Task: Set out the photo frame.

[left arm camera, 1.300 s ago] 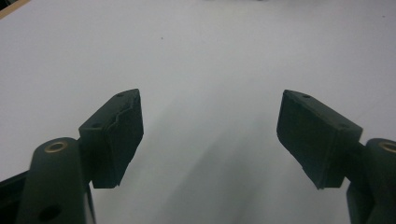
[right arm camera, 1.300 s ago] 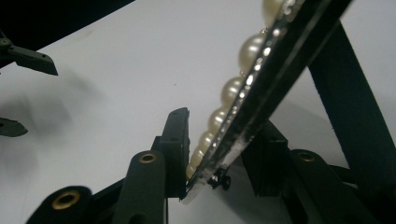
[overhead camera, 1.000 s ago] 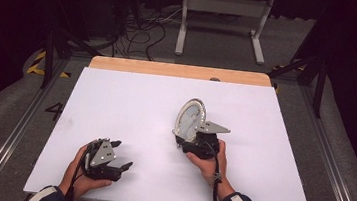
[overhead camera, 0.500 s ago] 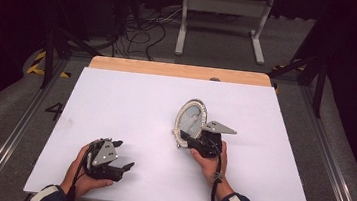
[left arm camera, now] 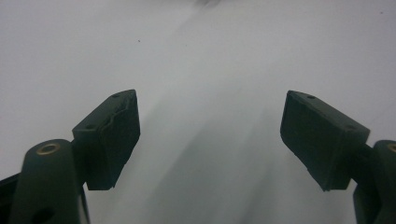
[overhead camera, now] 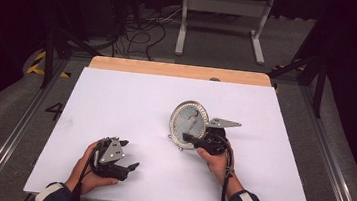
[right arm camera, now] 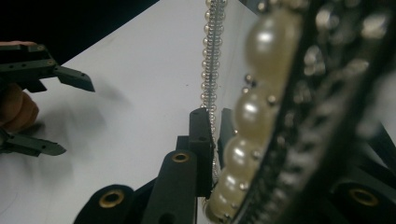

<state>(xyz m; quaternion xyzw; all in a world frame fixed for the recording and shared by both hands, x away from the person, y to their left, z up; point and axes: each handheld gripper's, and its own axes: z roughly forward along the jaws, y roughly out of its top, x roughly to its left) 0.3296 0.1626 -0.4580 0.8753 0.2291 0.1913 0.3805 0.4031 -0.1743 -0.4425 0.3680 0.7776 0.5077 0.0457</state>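
With the right claw (overhead camera: 190, 139), its jaws just closing, clenched on the oval pearl-rimmed picture frame (overhead camera: 189, 123) at its 5 o'clock edge, lift it straight and slowly while the left claw (overhead camera: 128, 156) waits released.

Oval frame (overhead camera: 189, 124) upright mid-table (overhead camera: 131, 100), right gripper (overhead camera: 188, 138) at its near edge, left gripper (overhead camera: 128, 157) near-left.

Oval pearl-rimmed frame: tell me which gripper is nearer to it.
Right. The right gripper is clamped on the rim of the oval frame; the left gripper sits open on the table, well off to the frame's left and nearer the person.
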